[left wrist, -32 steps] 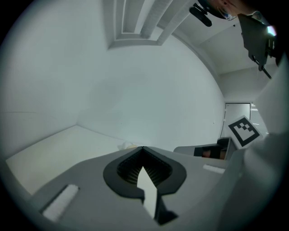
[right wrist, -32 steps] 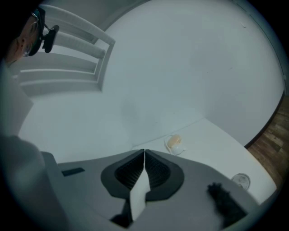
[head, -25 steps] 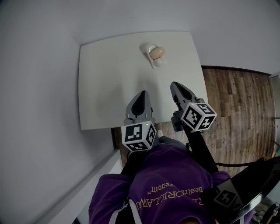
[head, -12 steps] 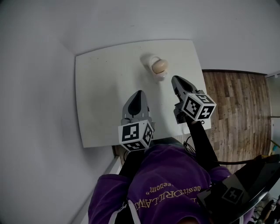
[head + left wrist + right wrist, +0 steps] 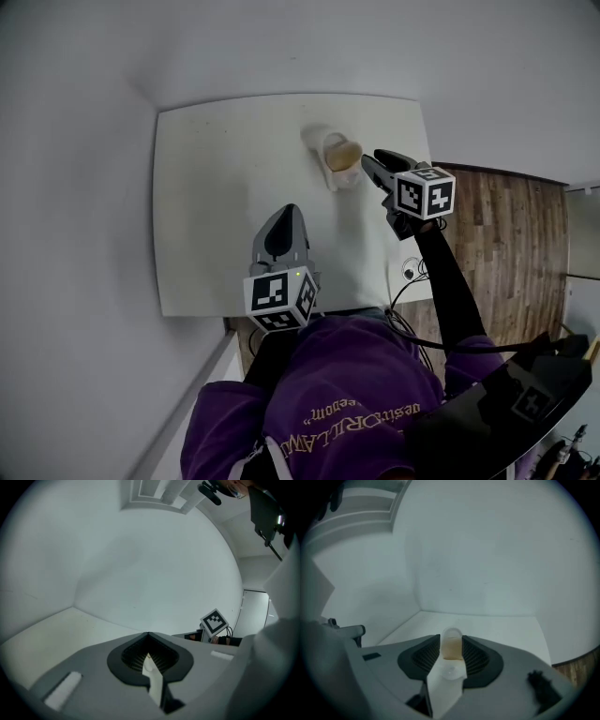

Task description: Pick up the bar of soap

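Over table (image 5: pixel 216 187) — right claw (image 5: pixel 369 159) opening, soap (image 5: pixel 451 648) between.

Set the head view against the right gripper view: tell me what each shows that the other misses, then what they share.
Only the head view: the person's purple top, the marker cube on the right tongs, and the table's whole outline. Only the right gripper view: those tongs' ribbed pads, jaws opening, the soap framed in their gap but not pressed. Both: the bar of soap in its white dish on the white table.
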`<state>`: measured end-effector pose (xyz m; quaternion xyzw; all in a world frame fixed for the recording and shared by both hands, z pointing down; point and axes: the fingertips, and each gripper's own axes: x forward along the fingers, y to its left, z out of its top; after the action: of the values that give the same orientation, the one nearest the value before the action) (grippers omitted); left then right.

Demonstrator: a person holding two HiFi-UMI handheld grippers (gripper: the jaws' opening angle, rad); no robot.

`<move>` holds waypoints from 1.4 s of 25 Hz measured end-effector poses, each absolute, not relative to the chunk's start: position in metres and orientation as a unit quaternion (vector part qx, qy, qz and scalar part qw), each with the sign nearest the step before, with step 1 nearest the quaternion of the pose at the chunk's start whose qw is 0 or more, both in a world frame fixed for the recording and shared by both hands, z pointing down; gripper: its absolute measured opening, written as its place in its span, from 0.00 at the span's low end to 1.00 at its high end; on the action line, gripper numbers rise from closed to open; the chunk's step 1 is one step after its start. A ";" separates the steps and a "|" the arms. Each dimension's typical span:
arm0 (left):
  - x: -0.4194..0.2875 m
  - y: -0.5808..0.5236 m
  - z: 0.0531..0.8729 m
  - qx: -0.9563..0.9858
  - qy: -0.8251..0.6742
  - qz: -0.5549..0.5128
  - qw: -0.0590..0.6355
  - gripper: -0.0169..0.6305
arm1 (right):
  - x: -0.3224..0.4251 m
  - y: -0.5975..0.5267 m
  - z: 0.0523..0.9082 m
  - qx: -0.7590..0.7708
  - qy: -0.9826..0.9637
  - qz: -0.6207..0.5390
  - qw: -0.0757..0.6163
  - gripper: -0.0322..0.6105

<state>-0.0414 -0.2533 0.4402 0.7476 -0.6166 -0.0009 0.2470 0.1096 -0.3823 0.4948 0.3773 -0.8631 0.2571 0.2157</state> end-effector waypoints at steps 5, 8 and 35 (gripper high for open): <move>-0.032 -0.261 0.460 0.738 -0.617 0.016 0.271 0.03 | 0.107 -0.404 0.527 0.315 -0.868 0.259 0.285 0.32; -0.022 -0.270 0.476 0.741 -0.608 0.030 0.284 0.03 | 0.105 -0.410 0.544 0.275 -0.870 0.262 0.314 0.33; 0.039 -0.371 0.608 0.740 -0.526 0.145 0.394 0.03 | 0.087 -0.406 0.577 0.050 -0.887 0.262 0.377 0.35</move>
<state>0.0394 -0.3706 0.6078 0.7398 -0.5259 0.1450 0.3939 0.0866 -0.4056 0.5769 0.0498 -0.8868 0.2620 0.3774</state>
